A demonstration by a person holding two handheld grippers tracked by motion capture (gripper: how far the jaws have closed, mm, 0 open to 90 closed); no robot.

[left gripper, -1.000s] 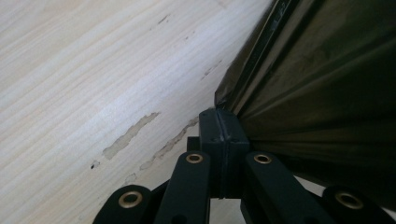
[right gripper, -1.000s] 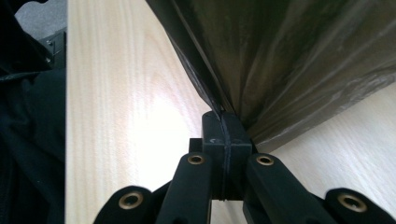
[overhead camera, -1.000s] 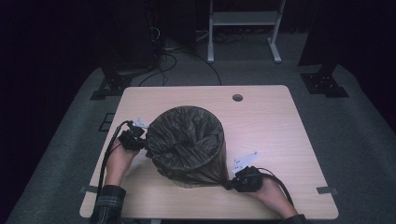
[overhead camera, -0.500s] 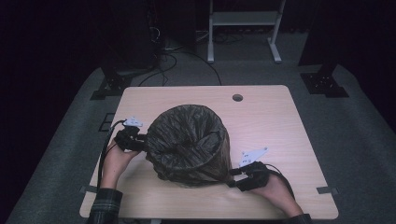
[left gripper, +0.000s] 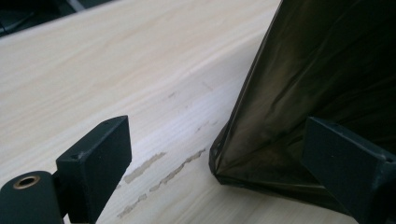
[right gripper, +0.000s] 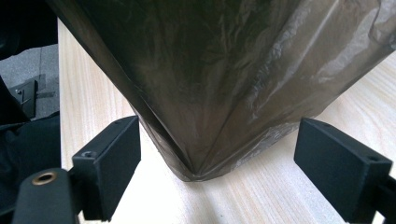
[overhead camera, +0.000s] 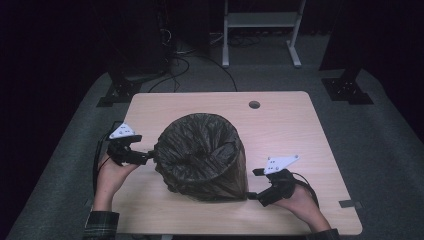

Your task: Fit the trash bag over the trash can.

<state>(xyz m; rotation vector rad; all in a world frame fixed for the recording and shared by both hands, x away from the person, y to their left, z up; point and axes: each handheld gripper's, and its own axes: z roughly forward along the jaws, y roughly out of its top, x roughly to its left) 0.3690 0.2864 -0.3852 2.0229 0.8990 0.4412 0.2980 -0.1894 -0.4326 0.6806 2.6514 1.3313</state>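
Thin dark plastic bag (overhead camera: 202, 157): light, limp, slippery; pinch corners. Left gripper (overhead camera: 146, 156) and right gripper (overhead camera: 252, 184) just released, jaws spread.

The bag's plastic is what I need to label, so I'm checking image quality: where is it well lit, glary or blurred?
High view: dim and soft, the black bin bag reads as a dark mass, room behind near black. Left gripper view: bright table, the bag shaded, its near corner soft. Right gripper view: pale glare streaks on the film, folds fairly crisp, near jaws blurred.
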